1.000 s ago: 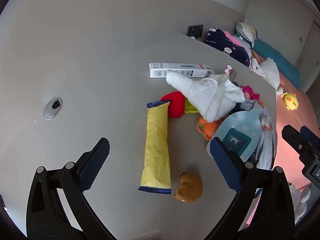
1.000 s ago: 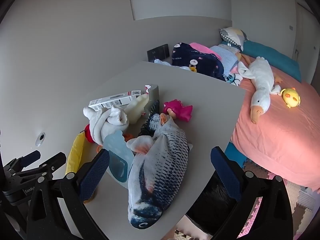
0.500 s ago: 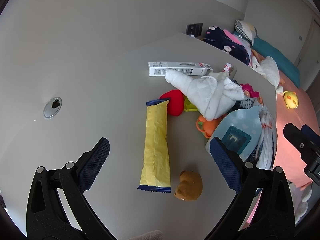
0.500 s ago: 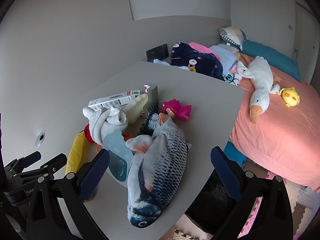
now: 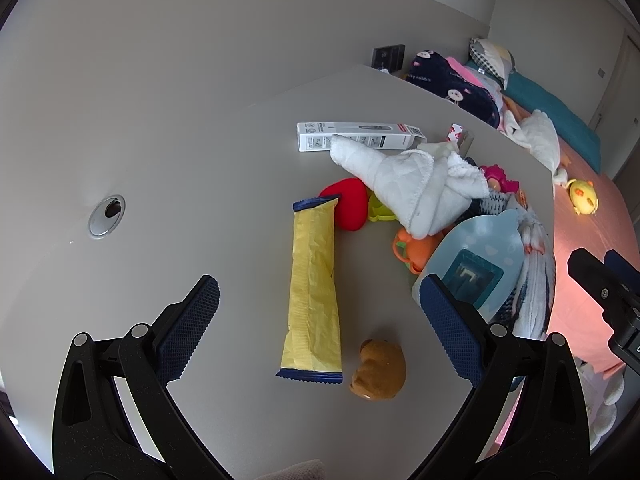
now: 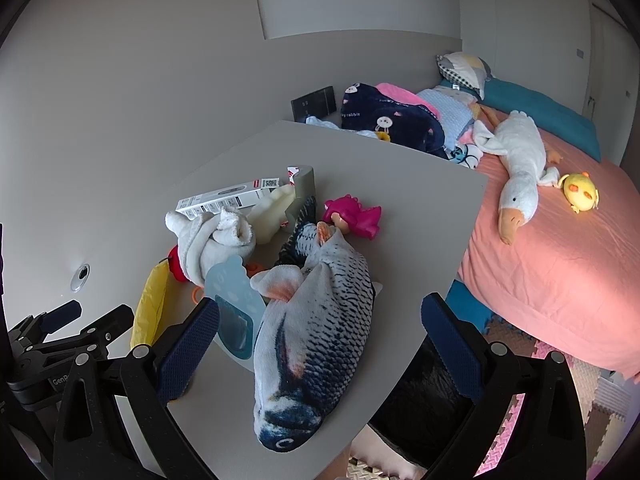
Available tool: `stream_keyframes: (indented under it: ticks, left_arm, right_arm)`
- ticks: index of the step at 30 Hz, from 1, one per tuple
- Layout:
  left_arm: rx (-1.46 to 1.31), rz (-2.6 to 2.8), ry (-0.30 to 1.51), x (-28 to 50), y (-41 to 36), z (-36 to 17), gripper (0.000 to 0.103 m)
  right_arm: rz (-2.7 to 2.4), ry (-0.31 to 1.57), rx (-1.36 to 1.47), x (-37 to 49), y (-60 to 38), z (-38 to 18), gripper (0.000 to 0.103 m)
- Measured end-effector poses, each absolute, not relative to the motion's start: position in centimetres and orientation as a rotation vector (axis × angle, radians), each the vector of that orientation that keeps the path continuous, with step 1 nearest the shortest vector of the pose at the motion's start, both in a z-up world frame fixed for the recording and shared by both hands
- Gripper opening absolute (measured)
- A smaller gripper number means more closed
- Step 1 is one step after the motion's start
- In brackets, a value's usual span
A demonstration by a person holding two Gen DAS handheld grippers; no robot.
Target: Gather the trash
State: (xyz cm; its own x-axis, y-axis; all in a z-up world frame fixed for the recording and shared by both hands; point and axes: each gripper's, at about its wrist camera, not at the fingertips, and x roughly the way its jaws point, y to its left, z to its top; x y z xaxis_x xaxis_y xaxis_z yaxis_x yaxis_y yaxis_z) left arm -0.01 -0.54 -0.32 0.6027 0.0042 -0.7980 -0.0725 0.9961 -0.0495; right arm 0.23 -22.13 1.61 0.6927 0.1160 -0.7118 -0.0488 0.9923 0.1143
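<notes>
Yellow wrapper (image 5: 313, 288), long and flat with crinkled foil-like skin and dark blue crimped seals at both ends, lies lengthwise on the grey surface (image 5: 200, 152), between the spread fingers of the left tongs (image 5: 320, 332), which hover above it wide open and empty. In the right wrist view the same wrapper (image 6: 154, 300) shows as a yellow sliver at the left edge of the pile. Just beside its near end sits a small brown plush bear (image 5: 378, 370), fuzzy and rounded; its far end touches a red heart-shaped cushion (image 5: 348, 204). Next to that lie a lime-green plastic piece (image 5: 378, 212) and an orange plastic toy (image 5: 416, 248), partly under a white quilted cloth (image 5: 416, 184) bunched into a cone. Behind the cloth is a long white cardboard box (image 5: 360, 136) with printed labels. A pale blue flat package (image 5: 476, 260) with a dark window leans against a plush fish (image 6: 316, 332), soft and printed with grey-blue scales, which stretches toward the surface's near edge between the open, empty fingers of the right tongs (image 6: 320, 340). Beyond the fish lies a pink plastic toy (image 6: 356, 216). A round metal grommet (image 5: 106, 216) is set in the surface well apart from the pile. On the pink bed (image 6: 560, 260) rest a white plush goose (image 6: 518, 164) and a small yellow plush chick (image 6: 580, 192).
</notes>
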Motion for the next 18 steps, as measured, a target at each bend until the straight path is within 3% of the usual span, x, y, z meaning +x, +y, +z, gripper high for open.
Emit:
stream_keyframes:
  ticks: [18]
  left_arm:
    - [-0.068, 0.041, 0.927, -0.28, -0.78, -0.26, 0.097]
  right_arm:
    - [0.086, 0.801, 0.091, -0.5, -22.72, 1.86, 0.1]
